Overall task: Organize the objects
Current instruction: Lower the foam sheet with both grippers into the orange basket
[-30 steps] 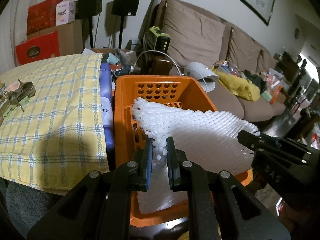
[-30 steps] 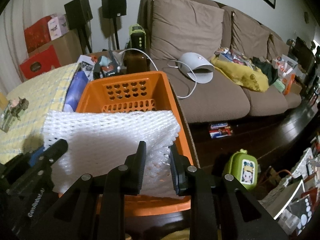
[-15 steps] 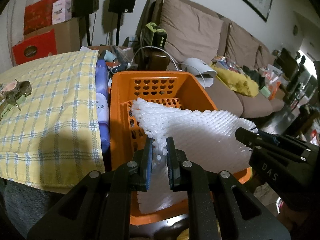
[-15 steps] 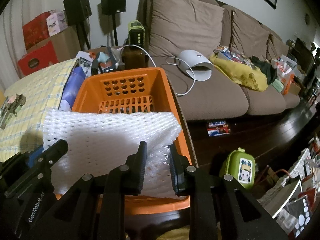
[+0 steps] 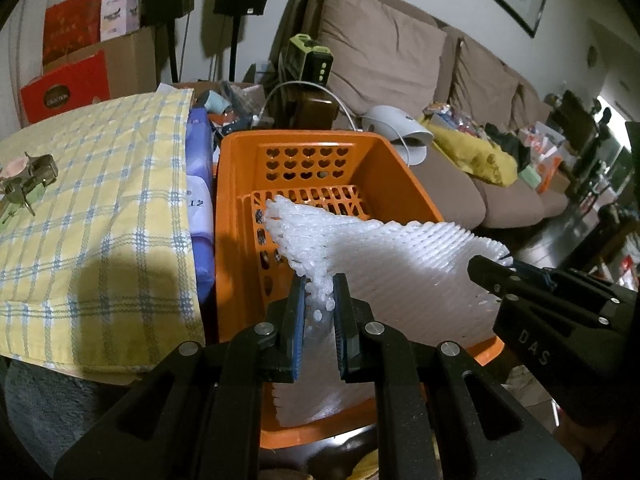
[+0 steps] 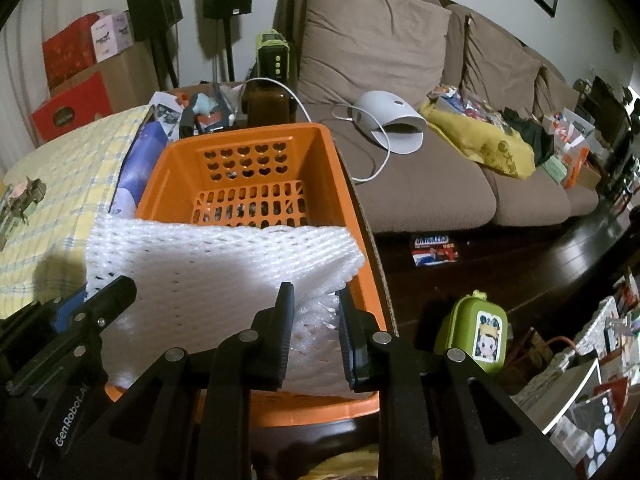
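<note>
Cluttered living room, brown sofa [image 6: 420, 184] behind. White foam mesh sheet [image 5: 384, 256] held over orange basket [image 5: 244, 168]. Left hand-held gripper [image 5: 320, 300] and right hand-held gripper [image 6: 314, 312] each pinch near edge. Judged light, soft, floppy; hold edges.

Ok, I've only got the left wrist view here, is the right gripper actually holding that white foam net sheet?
Observer: Yes. The right wrist view shows the white foam net sheet's edge bunched between the right gripper's fingers.
Operator: Anything on the floor right of the orange plastic basket?
Observer: A small green case with a cartoon face sits there.
Operator: And near the brown fabric sofa?
Observer: A Snickers box lies on the floor at its foot.
</note>
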Tool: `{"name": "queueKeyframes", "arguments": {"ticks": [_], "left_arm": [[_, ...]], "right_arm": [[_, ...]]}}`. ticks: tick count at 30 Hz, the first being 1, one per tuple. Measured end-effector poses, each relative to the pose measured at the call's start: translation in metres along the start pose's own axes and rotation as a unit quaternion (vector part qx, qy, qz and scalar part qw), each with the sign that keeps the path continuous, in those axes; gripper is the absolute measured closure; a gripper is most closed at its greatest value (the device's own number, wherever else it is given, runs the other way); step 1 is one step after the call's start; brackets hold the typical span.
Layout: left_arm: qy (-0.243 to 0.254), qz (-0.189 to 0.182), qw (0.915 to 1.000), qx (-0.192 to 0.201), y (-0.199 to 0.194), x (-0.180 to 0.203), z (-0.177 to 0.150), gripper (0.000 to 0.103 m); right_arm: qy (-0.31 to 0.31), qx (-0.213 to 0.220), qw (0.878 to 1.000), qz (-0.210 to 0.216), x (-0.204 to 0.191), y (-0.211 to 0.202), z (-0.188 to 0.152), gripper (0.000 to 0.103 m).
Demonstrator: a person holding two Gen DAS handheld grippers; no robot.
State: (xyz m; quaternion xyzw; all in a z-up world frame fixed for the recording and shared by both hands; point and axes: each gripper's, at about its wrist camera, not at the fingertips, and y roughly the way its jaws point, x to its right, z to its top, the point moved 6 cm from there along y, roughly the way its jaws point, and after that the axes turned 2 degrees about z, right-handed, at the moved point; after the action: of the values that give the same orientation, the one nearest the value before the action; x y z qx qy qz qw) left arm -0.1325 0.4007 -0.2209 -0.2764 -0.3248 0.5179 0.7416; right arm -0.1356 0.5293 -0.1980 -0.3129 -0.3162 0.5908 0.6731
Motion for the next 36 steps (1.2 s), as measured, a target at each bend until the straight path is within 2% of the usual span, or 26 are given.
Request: {"name": "queueKeyframes", "arguments": {"ticks": [36], "left_arm": [[0.005, 0.012, 0.9994, -0.034, 0.026, -0.007, -0.014, 0.091]], "right_arm": [[-0.024, -0.035, 0.999, -0.021, -0.004, 0.021, -0.012, 0.083]]}}
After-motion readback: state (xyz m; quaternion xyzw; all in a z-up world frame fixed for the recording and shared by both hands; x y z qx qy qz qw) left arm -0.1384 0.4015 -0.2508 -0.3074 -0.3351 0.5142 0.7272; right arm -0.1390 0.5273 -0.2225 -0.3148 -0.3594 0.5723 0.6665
